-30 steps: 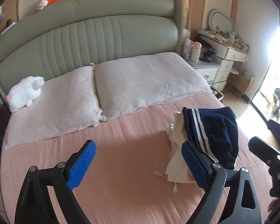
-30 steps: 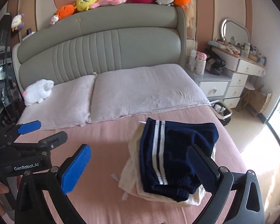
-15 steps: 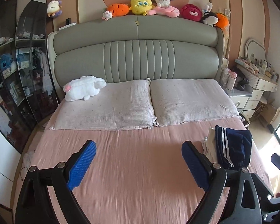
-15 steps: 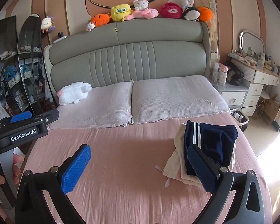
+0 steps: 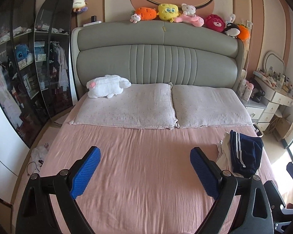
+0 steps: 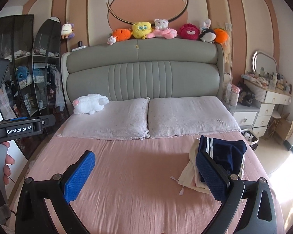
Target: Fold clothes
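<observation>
Where any writing can be read, it is only on the left gripper's black body [image 6: 19, 129], at the left edge of the right wrist view: white letters say "GenRobot.AI". Below this label a person's fingers [image 6: 6, 162] are seen around the handle. The left wrist view does not show this label or the fingers.

Both grippers are held above the pink sheet [image 5: 146, 165] and hold nothing. The left gripper [image 5: 145, 172] has its blue pads spread wide, and the right gripper [image 6: 145, 175] is spread wide in the same way.

The folded clothes lie in one pile at the right side of the bed: navy shorts [image 6: 227, 153] with white stripes are on top of a cream garment [image 6: 189, 172]. In the right wrist view the right blue pad stands in front of this pile in the lower right of the frame; I cannot tell if it touches it. In the left wrist view the navy shorts [image 5: 246, 154] are just right of the right pad.

The left wrist view alone shows a small white thing [image 5: 39, 152] on the floor at the lower left, beside the bed. A white plush toy [image 5: 107, 85] lies on the left pillow, and more plush toys [image 6: 162, 31] sit along the top of the grey headboard [image 6: 142, 74].
</observation>
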`<action>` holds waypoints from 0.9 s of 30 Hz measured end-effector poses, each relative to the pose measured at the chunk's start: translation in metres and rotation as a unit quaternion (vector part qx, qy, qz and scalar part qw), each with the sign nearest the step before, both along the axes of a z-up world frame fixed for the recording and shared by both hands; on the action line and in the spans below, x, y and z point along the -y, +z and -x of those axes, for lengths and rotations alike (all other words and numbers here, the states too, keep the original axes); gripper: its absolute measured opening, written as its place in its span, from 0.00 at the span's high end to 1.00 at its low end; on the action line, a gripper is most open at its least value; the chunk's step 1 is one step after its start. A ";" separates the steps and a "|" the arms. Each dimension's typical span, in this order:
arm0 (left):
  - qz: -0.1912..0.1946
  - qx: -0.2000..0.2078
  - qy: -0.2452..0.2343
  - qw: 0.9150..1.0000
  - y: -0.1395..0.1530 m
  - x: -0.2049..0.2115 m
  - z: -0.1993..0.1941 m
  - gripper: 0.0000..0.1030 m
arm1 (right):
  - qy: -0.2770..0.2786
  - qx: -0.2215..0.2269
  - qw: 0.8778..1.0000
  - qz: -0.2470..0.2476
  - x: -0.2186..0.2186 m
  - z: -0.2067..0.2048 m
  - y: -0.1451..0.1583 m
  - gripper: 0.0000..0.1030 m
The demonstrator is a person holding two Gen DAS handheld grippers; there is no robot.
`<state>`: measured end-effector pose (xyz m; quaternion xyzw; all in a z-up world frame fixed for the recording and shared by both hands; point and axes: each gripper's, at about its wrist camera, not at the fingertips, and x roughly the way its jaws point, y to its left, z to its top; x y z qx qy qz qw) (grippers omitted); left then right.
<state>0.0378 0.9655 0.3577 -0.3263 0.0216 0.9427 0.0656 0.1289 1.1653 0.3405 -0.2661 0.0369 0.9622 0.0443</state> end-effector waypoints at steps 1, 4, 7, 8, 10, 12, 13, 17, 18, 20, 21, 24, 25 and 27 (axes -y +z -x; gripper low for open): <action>-0.005 -0.004 0.000 1.000 0.002 0.005 -0.008 0.09 | 0.004 -0.003 1.000 0.000 0.005 -0.006 0.003 0.00; -0.019 -0.018 -0.001 1.000 0.008 0.018 -0.031 0.09 | 0.011 -0.014 1.000 0.005 0.014 -0.030 0.009 0.00; -0.044 -0.026 0.012 0.999 0.003 0.036 -0.056 0.09 | 0.019 -0.011 1.000 0.009 0.025 -0.048 0.008 0.00; -0.053 -0.028 0.015 0.998 0.001 0.042 -0.065 0.09 | 0.019 -0.008 1.000 0.006 0.029 -0.053 0.006 0.00; -0.070 -0.028 0.008 0.997 -0.009 0.051 -0.078 0.09 | 0.016 -0.011 1.000 -0.009 0.040 -0.064 0.000 0.00; -0.065 -0.039 0.005 0.997 -0.020 0.054 -0.090 0.09 | 0.012 -0.015 1.000 -0.021 0.049 -0.075 -0.007 0.00; -0.059 -0.045 0.004 0.997 -0.026 0.055 -0.096 0.09 | 0.004 -0.015 1.000 -0.019 0.050 -0.078 -0.012 0.00; -0.044 -0.046 0.019 0.998 -0.047 0.059 -0.116 0.09 | -0.008 0.002 1.000 0.006 0.052 -0.091 -0.037 0.00; -0.047 -0.046 0.022 0.998 -0.052 0.062 -0.121 0.09 | -0.012 0.004 1.000 0.006 0.052 -0.094 -0.042 0.00; -0.070 -0.038 0.028 0.996 -0.060 0.068 -0.130 0.09 | -0.023 0.012 1.000 -0.004 0.054 -0.100 -0.049 0.00; -0.074 -0.033 0.032 0.996 -0.066 0.070 -0.134 0.09 | -0.029 0.018 0.999 -0.003 0.054 -0.103 -0.053 0.00; -0.070 -0.025 0.039 0.997 -0.080 0.072 -0.145 0.09 | -0.030 0.039 0.999 0.010 0.060 -0.111 -0.066 0.00; -0.065 -0.025 0.037 0.997 -0.083 0.071 -0.147 0.09 | -0.027 0.043 0.999 0.007 0.064 -0.115 -0.069 0.00; -0.055 -0.026 0.035 0.998 -0.089 0.071 -0.153 0.09 | -0.029 0.042 0.999 -0.011 0.071 -0.125 -0.074 0.00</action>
